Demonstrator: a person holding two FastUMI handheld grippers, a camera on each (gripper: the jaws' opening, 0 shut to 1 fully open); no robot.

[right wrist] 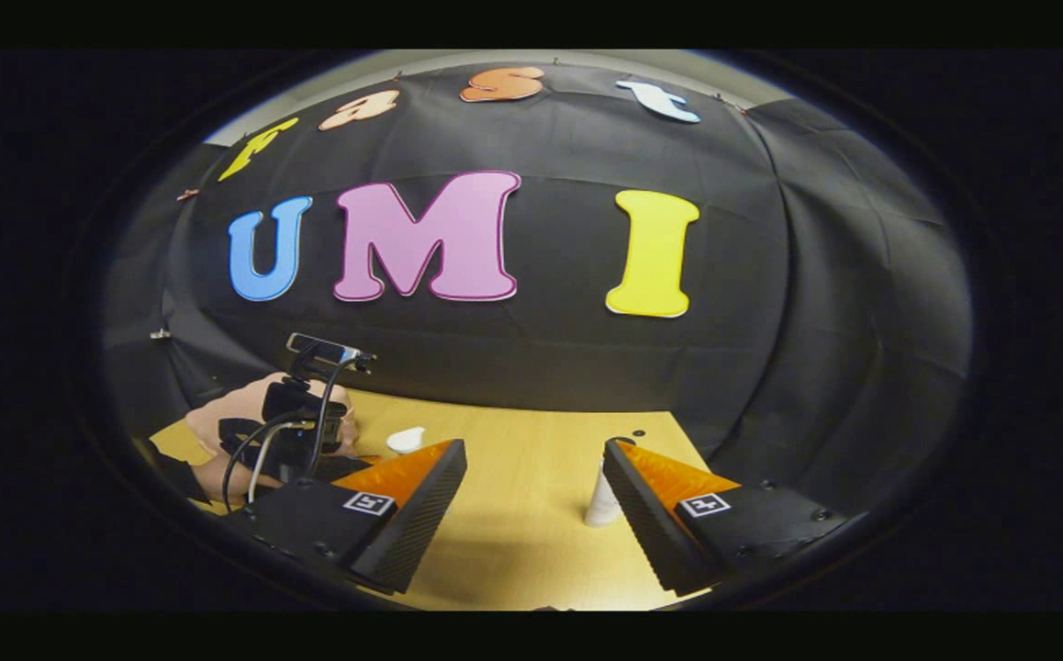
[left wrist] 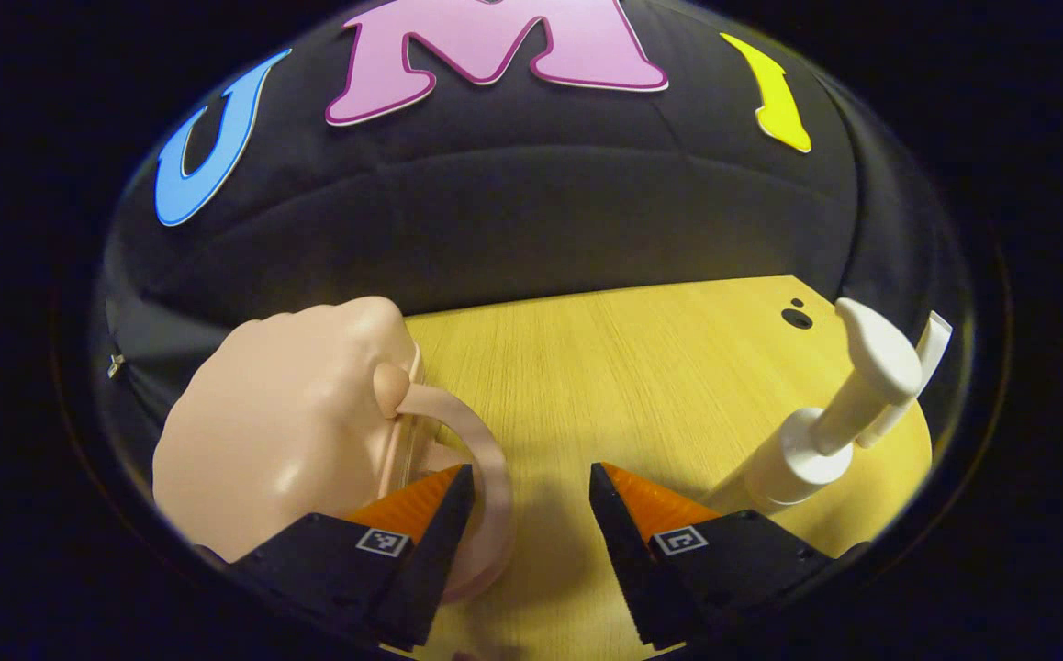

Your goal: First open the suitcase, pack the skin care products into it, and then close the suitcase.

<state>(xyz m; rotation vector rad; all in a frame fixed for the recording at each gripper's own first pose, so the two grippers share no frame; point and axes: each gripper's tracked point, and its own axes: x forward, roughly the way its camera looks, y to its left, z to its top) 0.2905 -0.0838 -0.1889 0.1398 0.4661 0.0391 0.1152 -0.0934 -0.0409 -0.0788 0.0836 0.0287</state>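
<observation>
Pale wood grain runs across the bench, and I have both tools hanging just above it. My left gripper stands released, its jaws spread wide with bare bench between them. Its left finger sits right at the curved handle of the pink suitcase, a small rounded shell near the bench's left side; I cannot tell whether finger and handle touch. Toward the right edge of the bench, in the left gripper view, a white pump bottle stands with its nozzle head pointing up and back, and a second slim white item shows just behind it, too cut off for me to name. Near the far right corner a small dark hole marks the benchtop.

My right gripper is also released, jaws apart over open bench. Through it I see a white tube-like bottle standing upright just beside the right finger, and farther left the other hand holding its camera-topped tool beside the suitcase.
</observation>
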